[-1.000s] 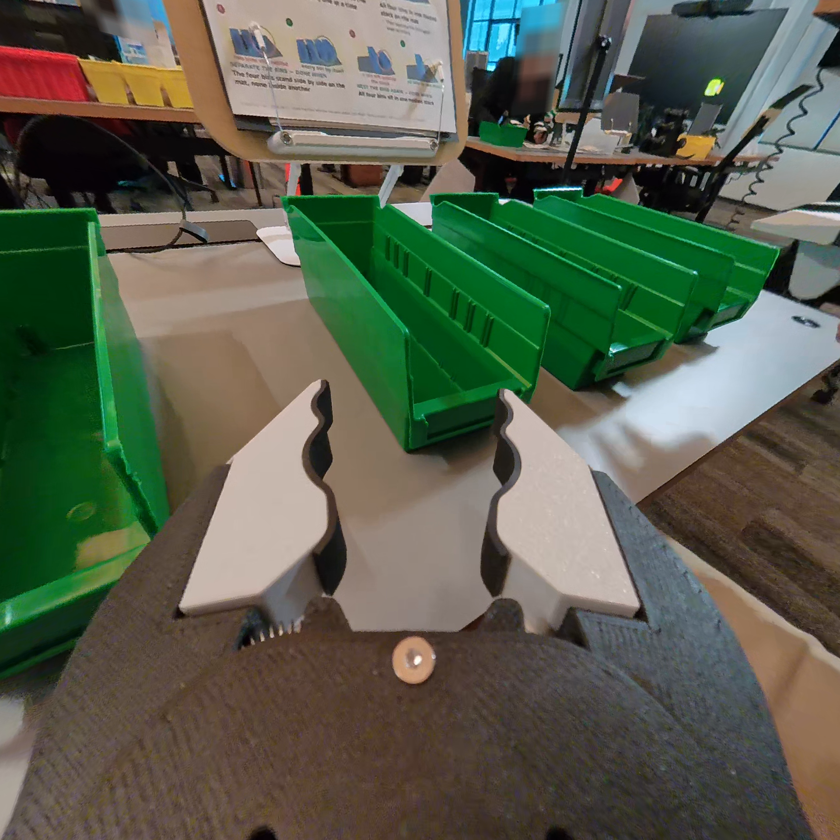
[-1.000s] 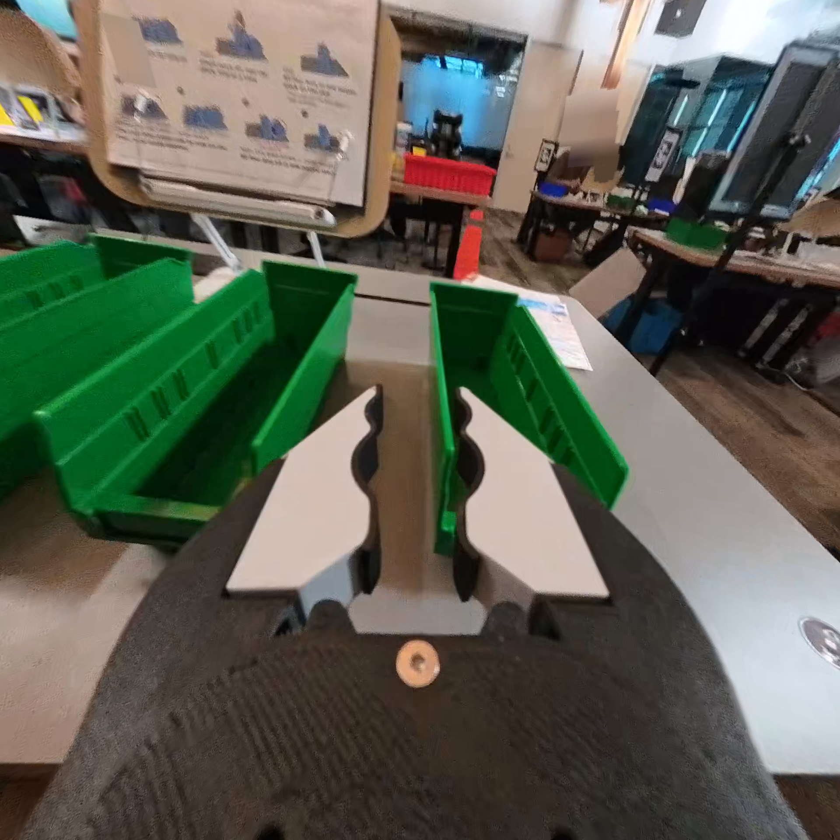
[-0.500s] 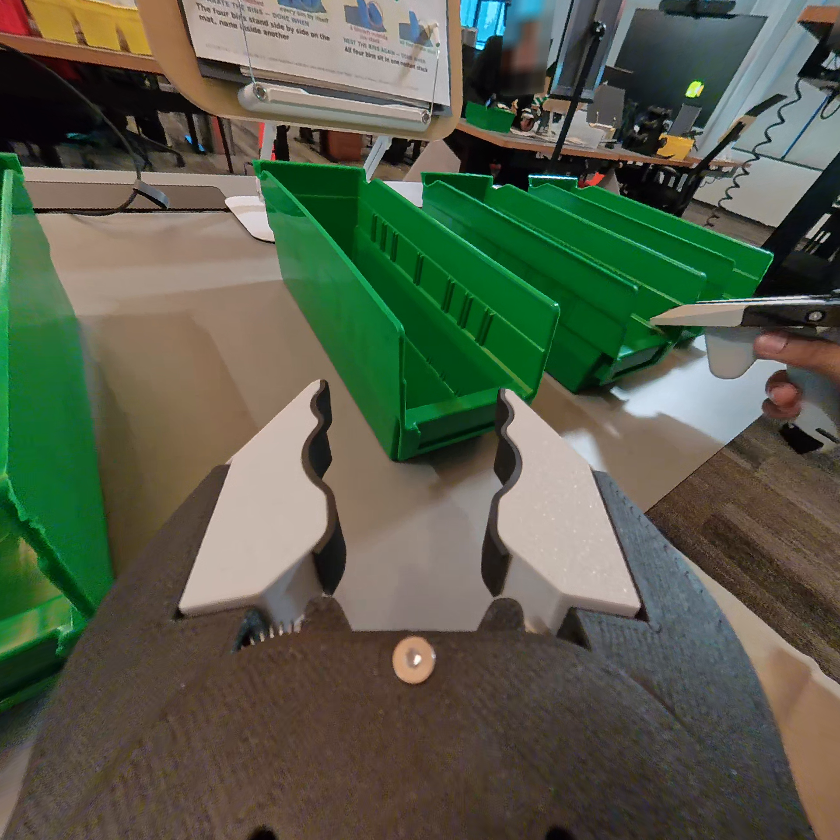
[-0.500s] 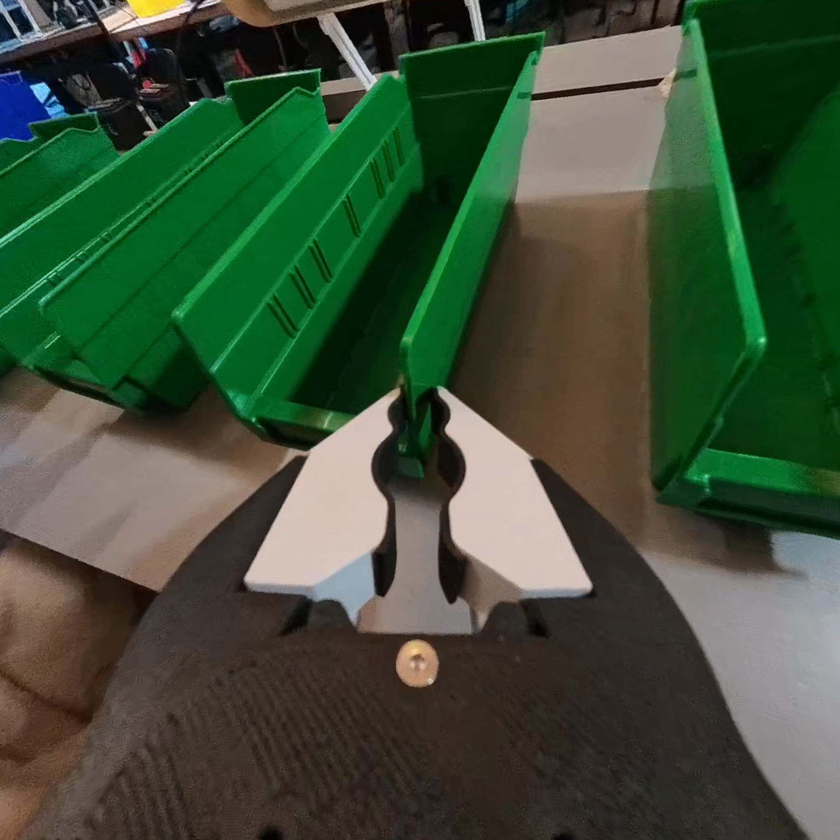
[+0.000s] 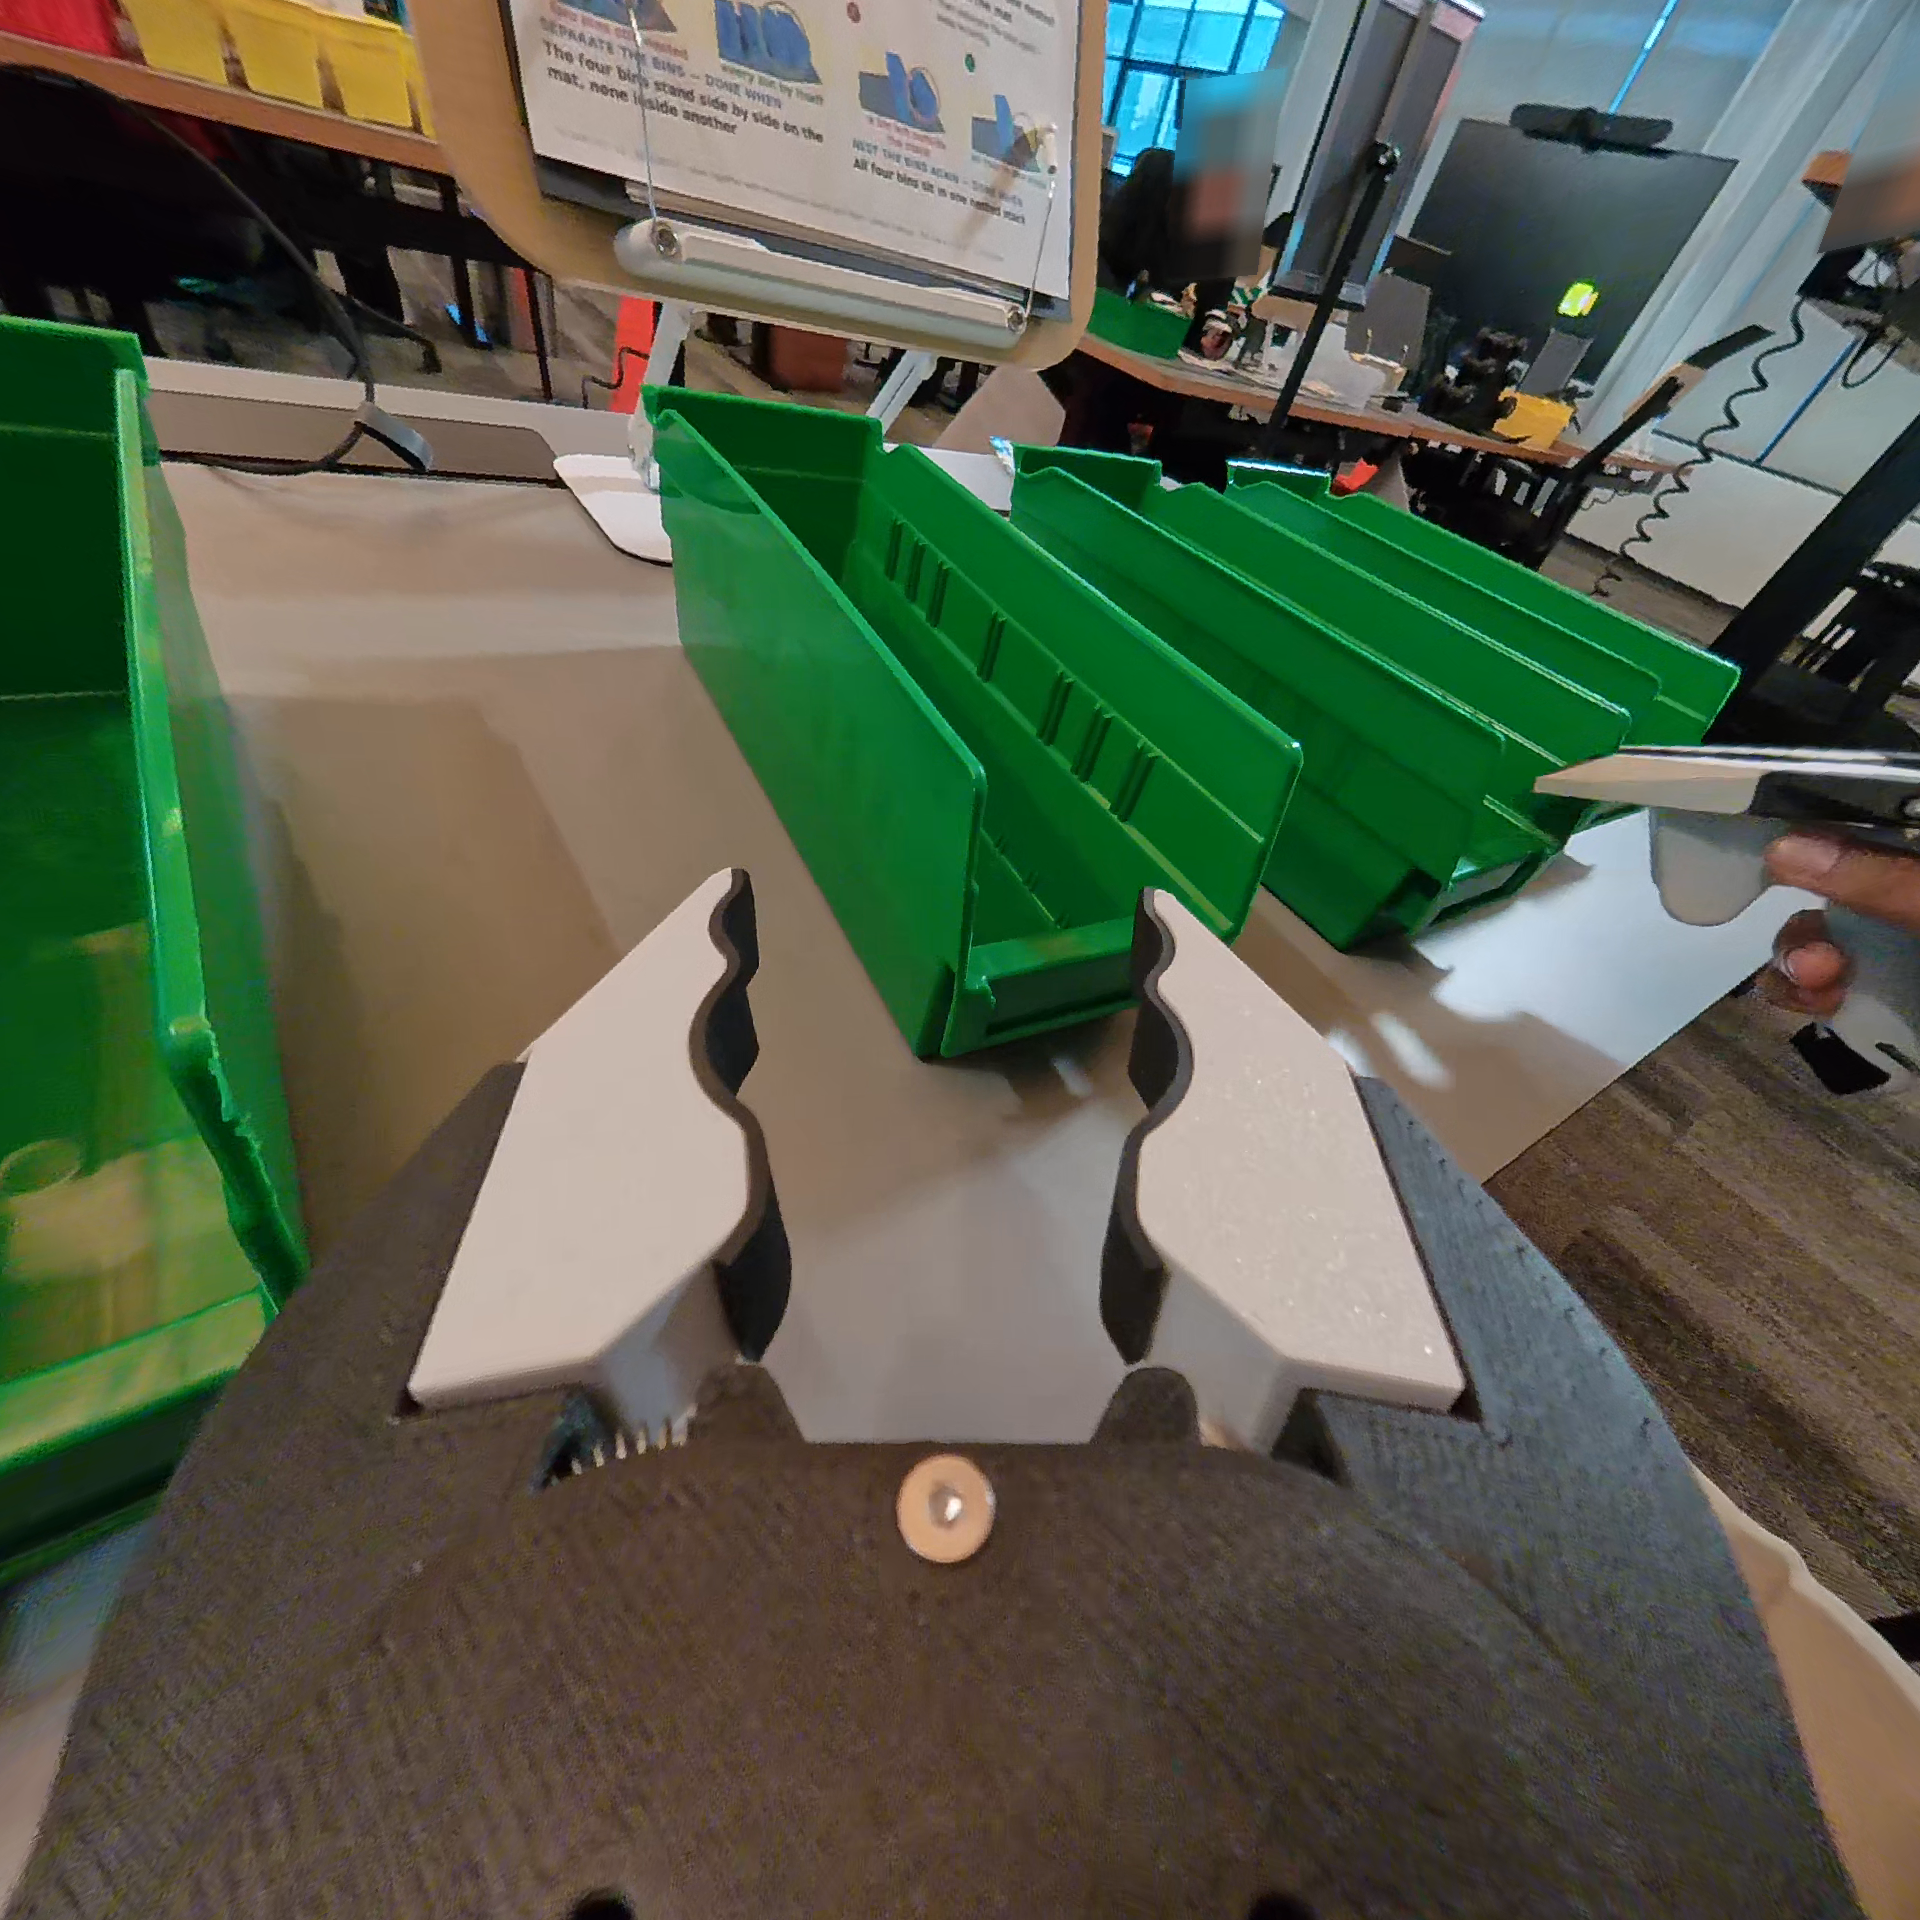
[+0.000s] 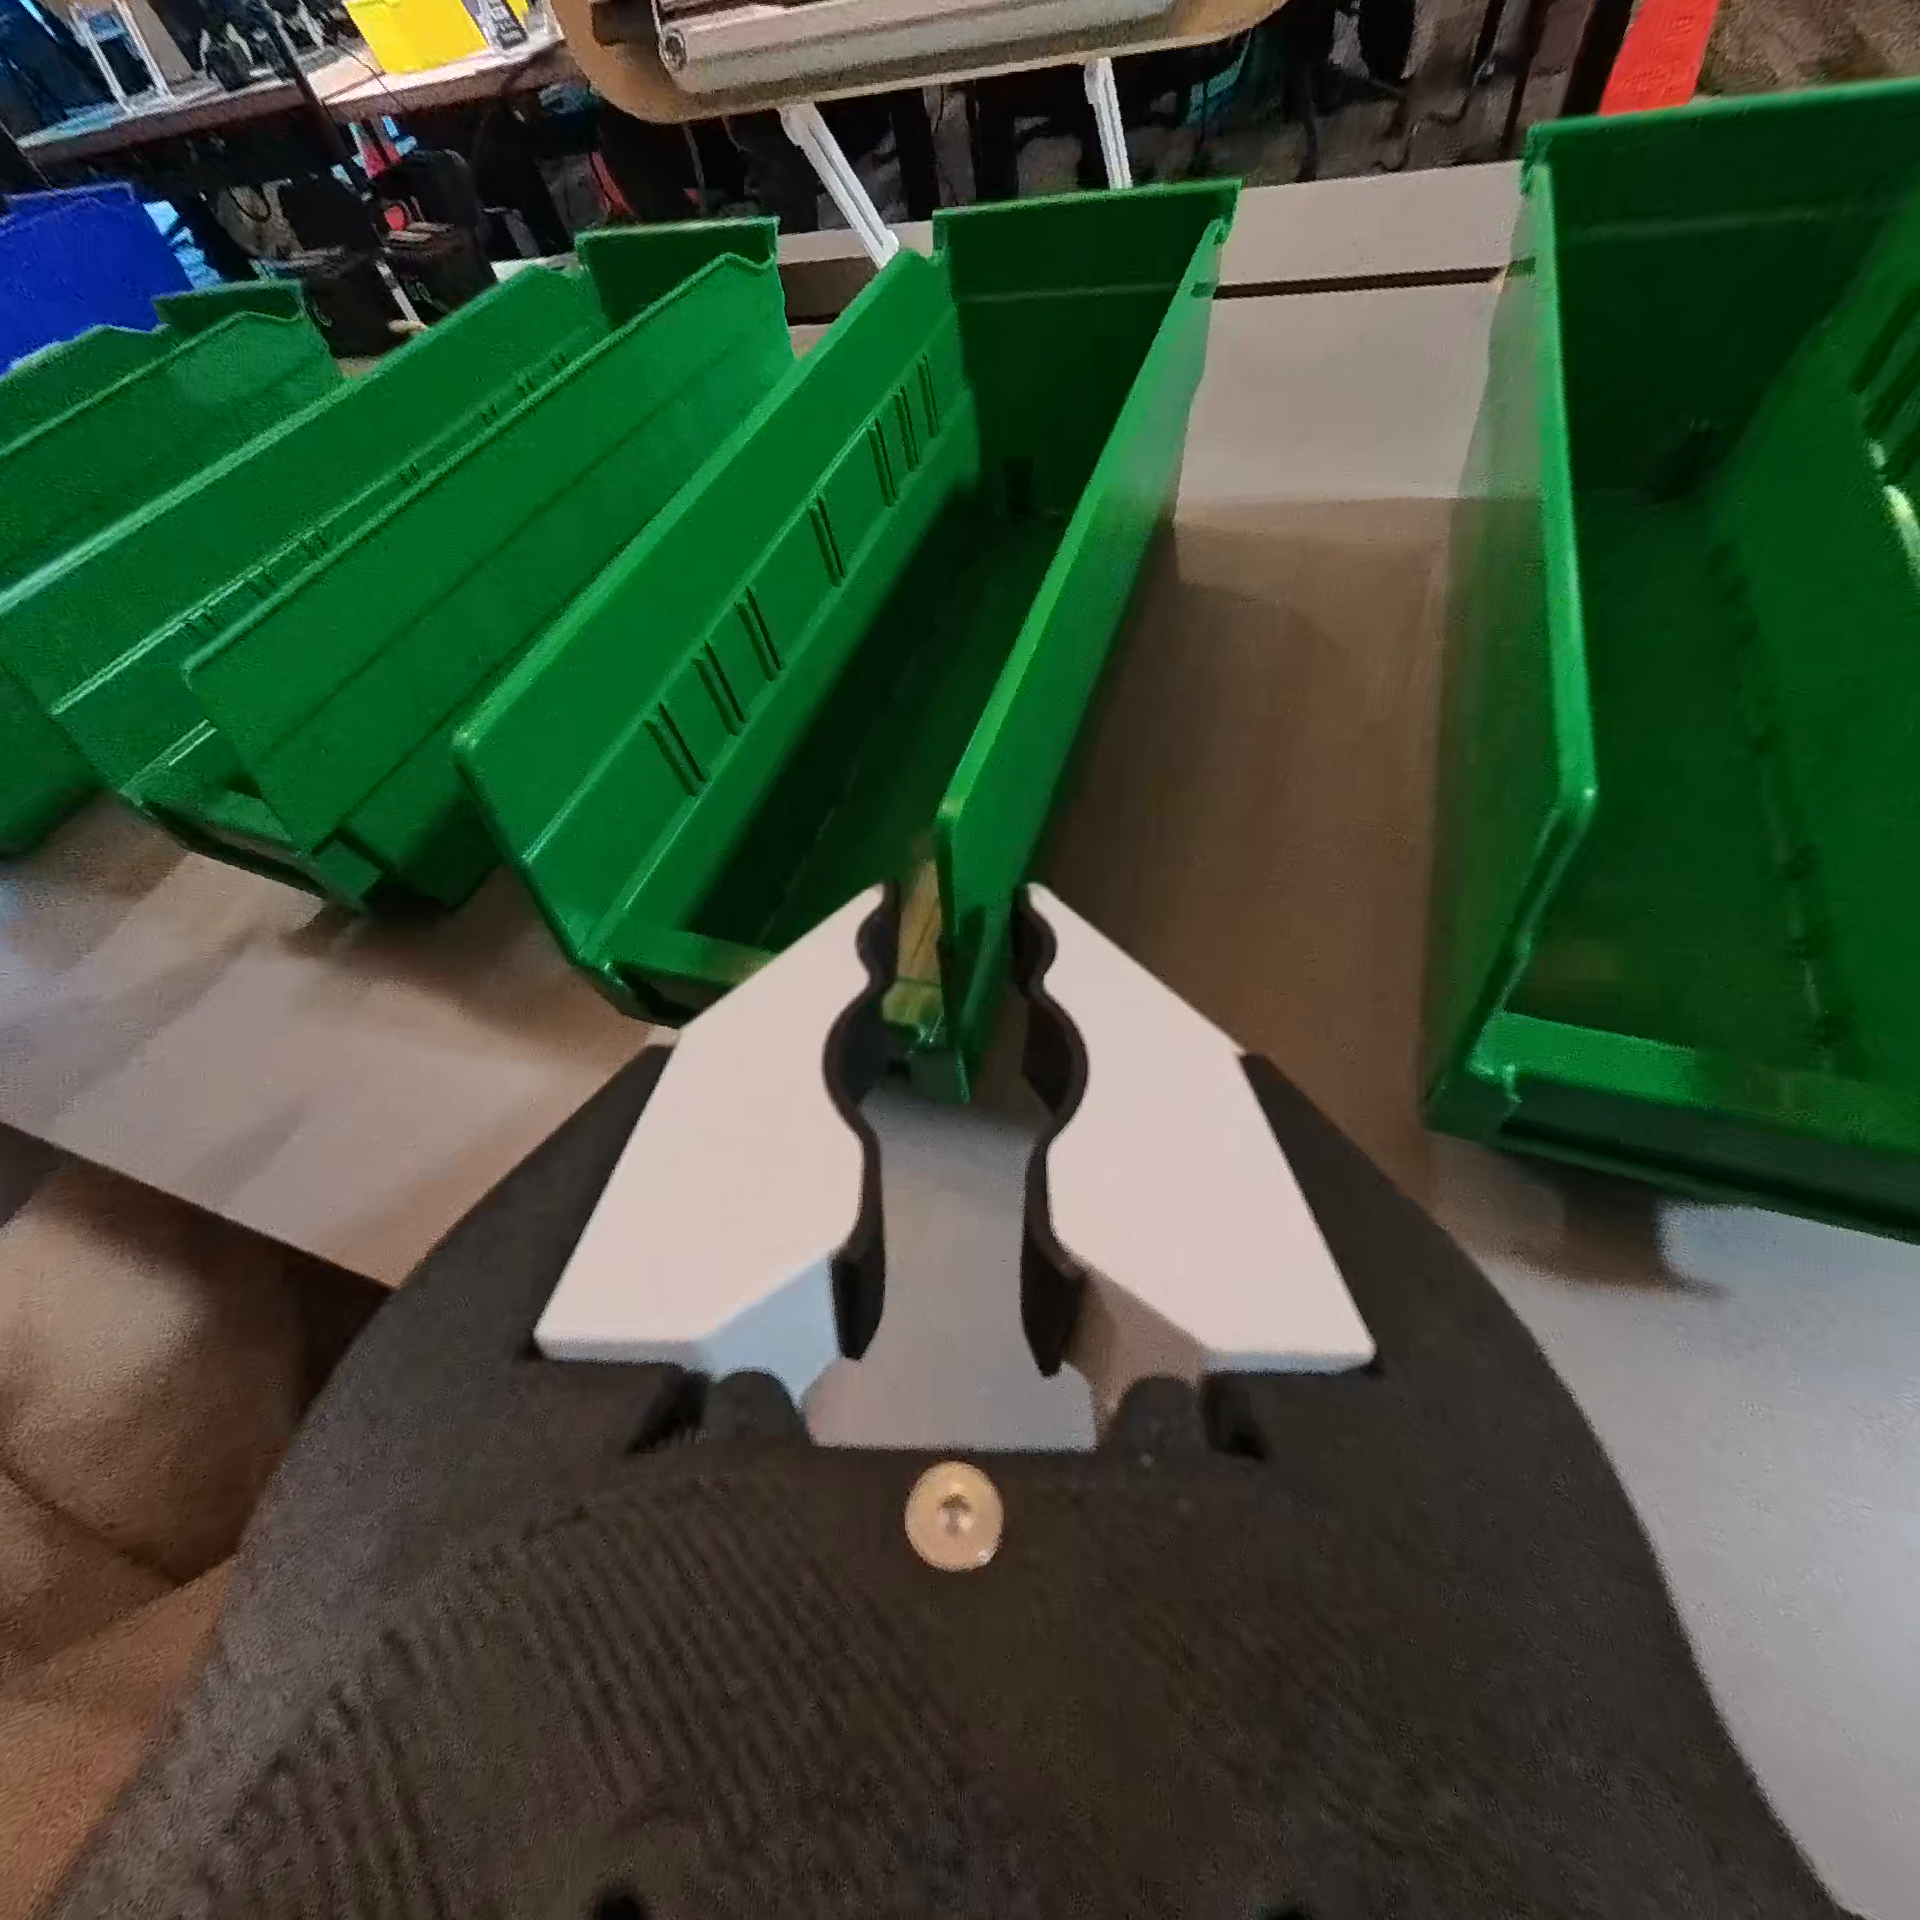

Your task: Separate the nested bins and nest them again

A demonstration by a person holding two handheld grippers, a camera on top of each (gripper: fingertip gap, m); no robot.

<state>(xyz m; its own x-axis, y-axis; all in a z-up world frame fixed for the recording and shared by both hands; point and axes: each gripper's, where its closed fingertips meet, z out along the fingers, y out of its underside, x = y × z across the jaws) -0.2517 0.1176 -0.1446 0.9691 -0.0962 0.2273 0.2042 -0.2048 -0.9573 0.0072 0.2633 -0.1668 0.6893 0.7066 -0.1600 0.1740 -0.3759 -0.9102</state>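
Several long green bins lie side by side on the grey table. In the left wrist view, one bin lies just ahead, a wider bin is at the left, and more bins are packed close at the right. My left gripper is open and empty, just short of the middle bin's front end. In the right wrist view, my right gripper straddles the front end of a bin's right wall. Its jaws stand slightly apart from the wall. It also shows at the far right of the left wrist view.
A clipboard stand with an instruction sheet stands behind the bins. A cable lies at the back left. The table's front edge and wood floor are at the right. A hand holds the right gripper. A wide bin lies right of it.
The right gripper moved left to this bin's wall and clamped it half a second ago. Its jaws have since widened. The left gripper stayed open and shifted only slightly.
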